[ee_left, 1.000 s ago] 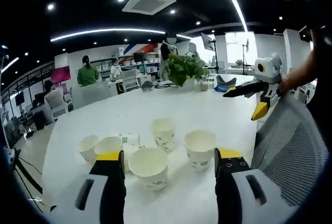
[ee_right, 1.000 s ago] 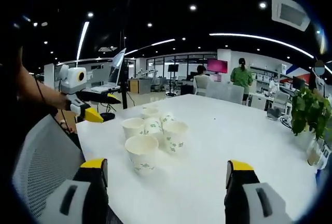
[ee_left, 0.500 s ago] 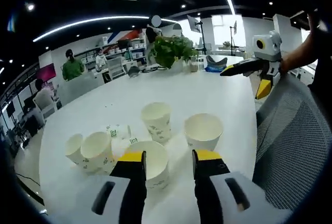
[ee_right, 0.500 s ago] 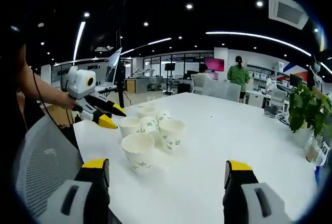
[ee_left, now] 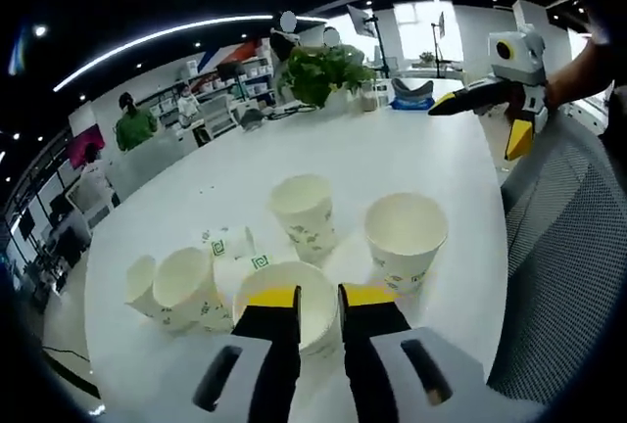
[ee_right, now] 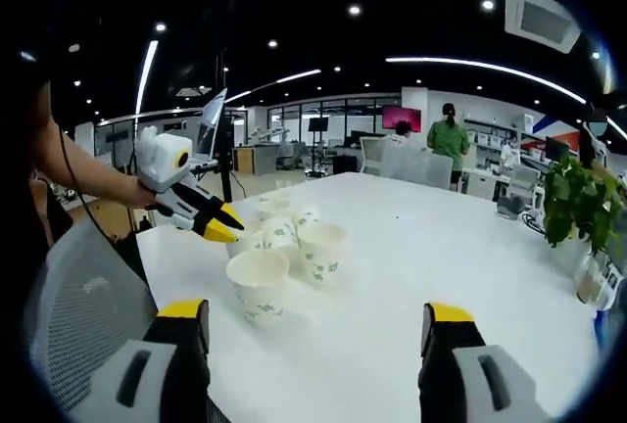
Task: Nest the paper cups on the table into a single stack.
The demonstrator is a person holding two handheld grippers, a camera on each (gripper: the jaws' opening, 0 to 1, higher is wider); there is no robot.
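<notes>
Several white paper cups with green print stand and lie in a cluster on the white round table [ee_left: 411, 159]. My left gripper [ee_left: 318, 298] is down at the nearest cup [ee_left: 284, 291], its jaws pressed close together on that cup's rim wall. Two cups stand upright beyond it: one in the middle [ee_left: 304, 212] and one to the right [ee_left: 405, 247]. In the right gripper view the left gripper [ee_right: 223, 229] has its yellow tips together at the cup cluster [ee_right: 279, 232]. My right gripper [ee_right: 315, 312] is held wide open over bare table, short of the closest cup [ee_right: 260, 284].
A grey mesh chair back [ee_left: 568, 266] stands at the table's near edge, also seen as chair back [ee_right: 78, 315]. A potted plant [ee_left: 323, 70] sits at the far side of the table. People stand and sit at desks in the background.
My left gripper has dropped toward the nearest cup and its jaws have gone from wide apart to nearly together on the rim. The right gripper has stayed open and barely moved.
</notes>
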